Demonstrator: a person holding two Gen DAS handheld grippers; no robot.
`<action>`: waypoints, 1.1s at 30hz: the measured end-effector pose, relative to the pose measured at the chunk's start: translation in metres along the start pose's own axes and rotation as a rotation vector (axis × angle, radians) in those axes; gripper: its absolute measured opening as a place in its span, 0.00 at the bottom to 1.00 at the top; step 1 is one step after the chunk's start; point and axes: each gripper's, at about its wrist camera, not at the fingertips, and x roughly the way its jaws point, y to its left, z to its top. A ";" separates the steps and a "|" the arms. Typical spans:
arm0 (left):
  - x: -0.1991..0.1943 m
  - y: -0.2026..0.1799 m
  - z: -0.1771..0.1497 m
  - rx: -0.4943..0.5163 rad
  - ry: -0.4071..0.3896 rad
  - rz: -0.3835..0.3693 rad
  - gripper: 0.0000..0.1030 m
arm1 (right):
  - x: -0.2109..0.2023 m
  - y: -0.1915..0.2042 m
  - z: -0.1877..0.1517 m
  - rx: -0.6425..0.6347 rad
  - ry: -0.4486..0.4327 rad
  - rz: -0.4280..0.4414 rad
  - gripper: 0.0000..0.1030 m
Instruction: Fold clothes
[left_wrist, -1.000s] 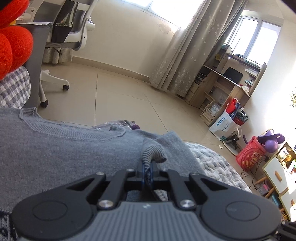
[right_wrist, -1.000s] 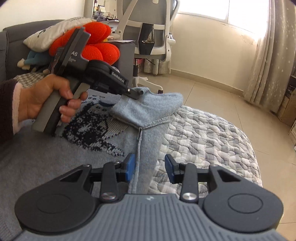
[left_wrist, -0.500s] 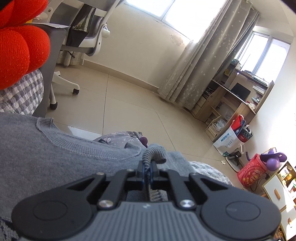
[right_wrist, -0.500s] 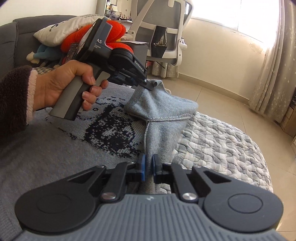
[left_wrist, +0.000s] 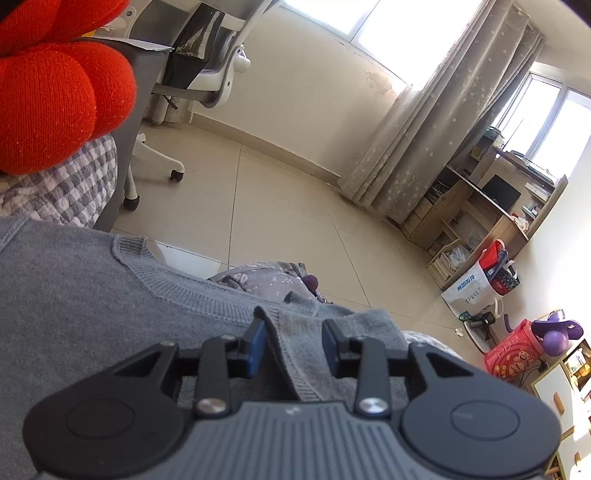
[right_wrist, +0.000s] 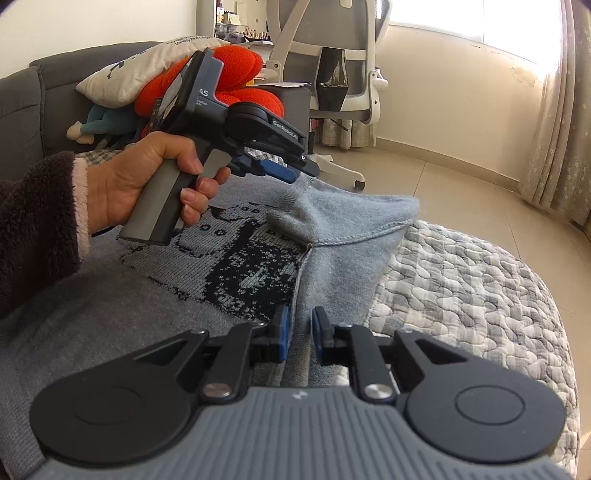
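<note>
A grey knit sweater with a dark navy pattern lies spread on a quilted cover. One sleeve is folded in over the body. My left gripper, held by a hand, hovers at the sleeve's top; its jaws are opening, and a ribbed edge stands loose between them. In the right wrist view the left gripper just touches the fold. My right gripper sits at the sleeve's near edge. Its jaws are opening too, with a seam in the gap between them.
A red plush cushion, a white pillow and a blue soft toy pile against the grey sofa back. An office chair stands on the tiled floor. A purple-grey garment lies beyond the sweater's neckline.
The left jaws, shut on the ribbed cuff before, have parted and the cuff has slumped. The right jaws closed on the sleeve edge, then parted slightly. Both hands have shifted a little.
</note>
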 end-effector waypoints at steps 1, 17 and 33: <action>-0.003 -0.002 0.000 0.009 0.015 0.007 0.40 | -0.003 -0.001 -0.001 0.002 0.004 -0.007 0.18; -0.056 -0.042 -0.061 -0.027 0.314 -0.122 0.42 | -0.080 0.007 -0.046 0.124 0.061 0.011 0.19; -0.082 -0.096 -0.122 0.022 0.444 -0.210 0.40 | -0.126 0.021 -0.089 0.228 0.060 -0.016 0.19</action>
